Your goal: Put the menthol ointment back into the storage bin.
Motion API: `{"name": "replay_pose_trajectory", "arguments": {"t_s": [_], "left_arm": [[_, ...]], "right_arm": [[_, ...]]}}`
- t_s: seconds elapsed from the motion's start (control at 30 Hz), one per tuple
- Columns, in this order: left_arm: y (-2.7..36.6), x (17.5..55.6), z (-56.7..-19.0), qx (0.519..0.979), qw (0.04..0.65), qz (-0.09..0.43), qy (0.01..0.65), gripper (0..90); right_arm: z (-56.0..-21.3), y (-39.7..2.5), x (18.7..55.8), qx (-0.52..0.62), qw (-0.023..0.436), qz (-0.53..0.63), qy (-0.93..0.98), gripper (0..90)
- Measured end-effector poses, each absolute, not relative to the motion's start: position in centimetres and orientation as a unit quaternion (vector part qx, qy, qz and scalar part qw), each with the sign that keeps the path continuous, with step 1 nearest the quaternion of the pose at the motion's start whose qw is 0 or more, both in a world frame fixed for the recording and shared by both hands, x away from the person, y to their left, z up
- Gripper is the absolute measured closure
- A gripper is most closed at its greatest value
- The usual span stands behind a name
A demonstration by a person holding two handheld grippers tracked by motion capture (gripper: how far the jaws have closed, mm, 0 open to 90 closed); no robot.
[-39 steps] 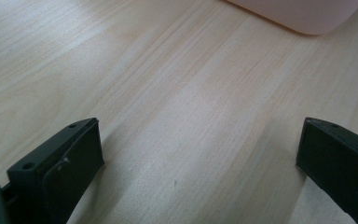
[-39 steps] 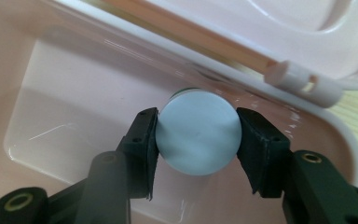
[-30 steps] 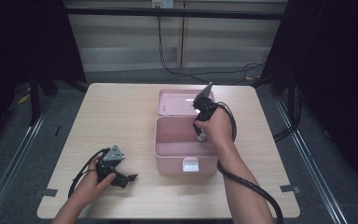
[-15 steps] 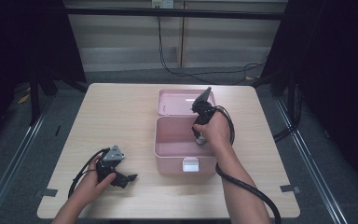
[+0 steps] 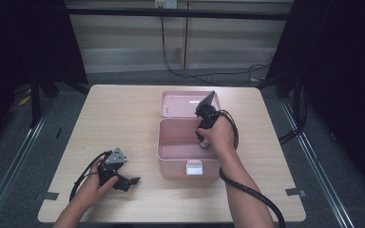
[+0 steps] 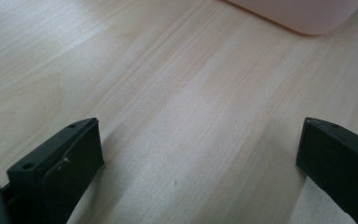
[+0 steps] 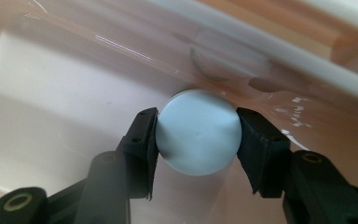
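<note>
A pink box [image 5: 162,142] stands open at the table's middle, its lid [image 5: 180,103] laid back flat behind it. My right gripper [image 5: 202,141] points down into the box on its right side. In the right gripper view a pale blue round thing [image 7: 198,126] sits against the box's inner wall [image 7: 74,60], and the right gripper [image 7: 198,135] is shut on it, a jaw pressed to each side. My left gripper [image 5: 127,181] rests low on the table at the front left, open, with bare wood between its fingers [image 6: 70,158]. A corner of the pink box [image 6: 303,14] shows ahead of it.
The wooden table [image 5: 114,118] is bare to the left of and behind the box. Cables trail from both grippers toward the front edge. Grey floor and dark frames surround the table.
My right gripper has gone lower and slightly leftward into the pink box. The left gripper has stayed in place.
</note>
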State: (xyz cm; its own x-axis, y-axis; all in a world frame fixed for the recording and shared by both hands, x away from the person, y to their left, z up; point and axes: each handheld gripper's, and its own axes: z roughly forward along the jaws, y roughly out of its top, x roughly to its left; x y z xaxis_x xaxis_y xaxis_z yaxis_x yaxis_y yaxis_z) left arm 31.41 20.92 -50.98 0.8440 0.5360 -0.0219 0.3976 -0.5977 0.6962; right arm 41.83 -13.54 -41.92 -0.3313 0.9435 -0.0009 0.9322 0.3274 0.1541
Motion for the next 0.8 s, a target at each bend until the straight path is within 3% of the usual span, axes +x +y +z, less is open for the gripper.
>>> {"name": "replay_pose_trajectory", "arguments": {"t_s": [0.8], "left_arm": [[20.91,31.42,-51.0,0.888,0.365,0.095,0.263,0.0]], "right_arm": [[-42.21,-13.44,41.54,0.566,0.04,0.063,0.821,50.0]]}}
